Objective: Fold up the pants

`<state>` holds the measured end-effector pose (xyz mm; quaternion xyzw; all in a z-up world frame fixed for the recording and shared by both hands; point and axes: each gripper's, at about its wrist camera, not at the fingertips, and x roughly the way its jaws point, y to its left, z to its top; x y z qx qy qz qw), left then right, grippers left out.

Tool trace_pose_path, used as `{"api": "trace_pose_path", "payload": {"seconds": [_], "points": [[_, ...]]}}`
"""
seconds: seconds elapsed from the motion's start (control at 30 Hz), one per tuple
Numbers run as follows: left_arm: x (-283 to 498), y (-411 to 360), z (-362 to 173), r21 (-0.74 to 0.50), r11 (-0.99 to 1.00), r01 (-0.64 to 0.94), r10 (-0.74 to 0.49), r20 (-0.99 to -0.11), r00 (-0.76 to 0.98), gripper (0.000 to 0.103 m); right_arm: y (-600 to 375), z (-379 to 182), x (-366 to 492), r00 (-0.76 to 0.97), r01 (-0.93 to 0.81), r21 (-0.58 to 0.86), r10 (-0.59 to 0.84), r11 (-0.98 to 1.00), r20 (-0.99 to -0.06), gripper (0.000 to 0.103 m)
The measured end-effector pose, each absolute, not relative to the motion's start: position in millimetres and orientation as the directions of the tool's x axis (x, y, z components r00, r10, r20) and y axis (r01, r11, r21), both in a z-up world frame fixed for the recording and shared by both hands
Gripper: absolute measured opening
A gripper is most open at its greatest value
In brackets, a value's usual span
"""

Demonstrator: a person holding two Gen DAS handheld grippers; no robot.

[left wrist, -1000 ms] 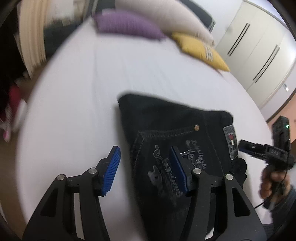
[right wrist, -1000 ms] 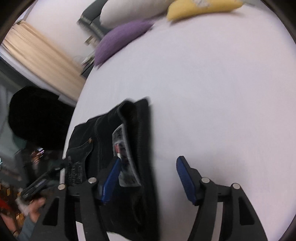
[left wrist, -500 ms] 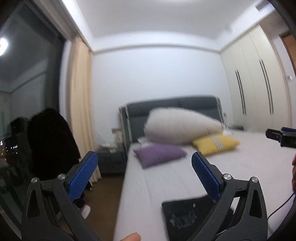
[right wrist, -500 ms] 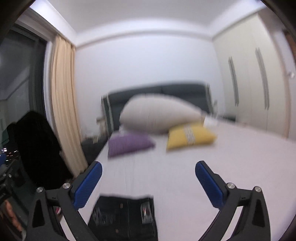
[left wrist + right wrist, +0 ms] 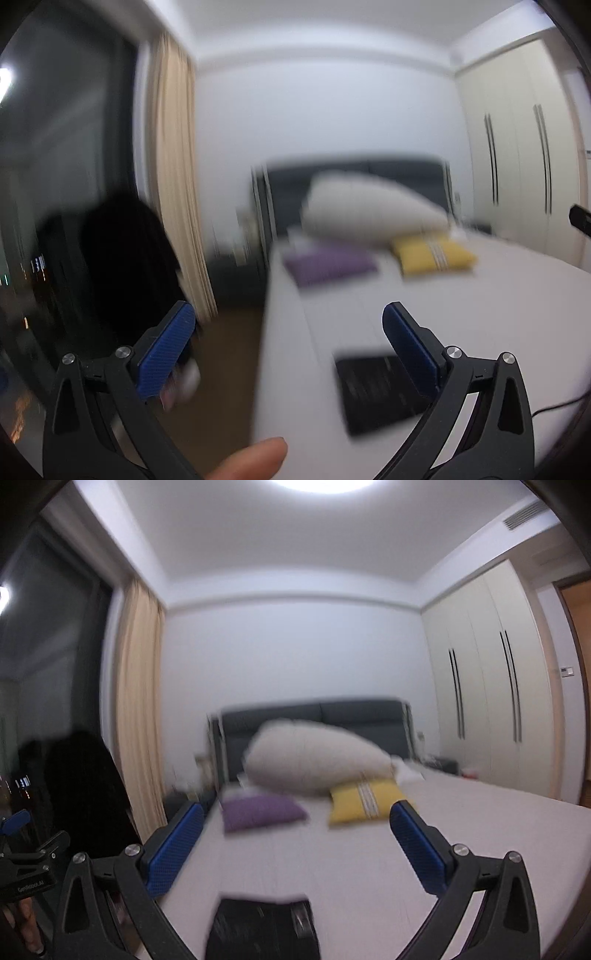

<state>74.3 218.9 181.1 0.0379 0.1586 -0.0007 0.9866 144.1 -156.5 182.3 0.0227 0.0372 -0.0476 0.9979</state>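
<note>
The black pants lie folded in a small rectangle on the white bed, near its foot end. They also show in the right wrist view at the bottom edge. My left gripper is open and empty, raised well back from the pants. My right gripper is open and empty, held above and behind the pants. Both views are motion-blurred.
A large beige pillow, a purple cushion and a yellow cushion lie at the dark headboard. Cream wardrobes stand right; a beige curtain and dark window stand left. A fingertip shows at the bottom.
Both grippers have lifted away from the pants and tilted up to face the room. Their jaws have opened wider. The pants stay folded on the bed.
</note>
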Motion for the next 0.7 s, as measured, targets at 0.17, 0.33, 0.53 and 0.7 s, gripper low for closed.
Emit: {"api": "trace_pose_path", "payload": {"seconds": [0.17, 0.33, 0.53, 0.7], "points": [[105.4, 207.4, 117.4, -0.017, 0.999, 0.049, -0.05, -0.586, 0.809, 0.103, -148.1, 134.6, 180.0, 0.915, 0.167, 0.02, -0.147, 0.986, -0.376, 0.103], [131.7, 190.7, 54.6, -0.027, 0.999, 0.035, -0.043, -0.721, 0.691, 0.103, -147.0, 82.4, 197.1, 0.81, 0.194, 0.015, -0.152, 0.981, -0.567, 0.103], [127.9, 181.2, 8.7, -0.021, 0.999, 0.038, -0.041, -0.749, 0.662, 0.103, -132.3, 61.2, 194.8, 0.776, 0.171, -0.021, -0.148, 0.985, -0.613, 0.103], [130.4, 181.1, -2.2, -0.022, 0.999, 0.039, -0.043, -0.745, 0.666, 0.103, -126.9, 51.7, 195.1, 0.767, 0.153, -0.025, -0.135, 0.988, -0.627, 0.103]]}}
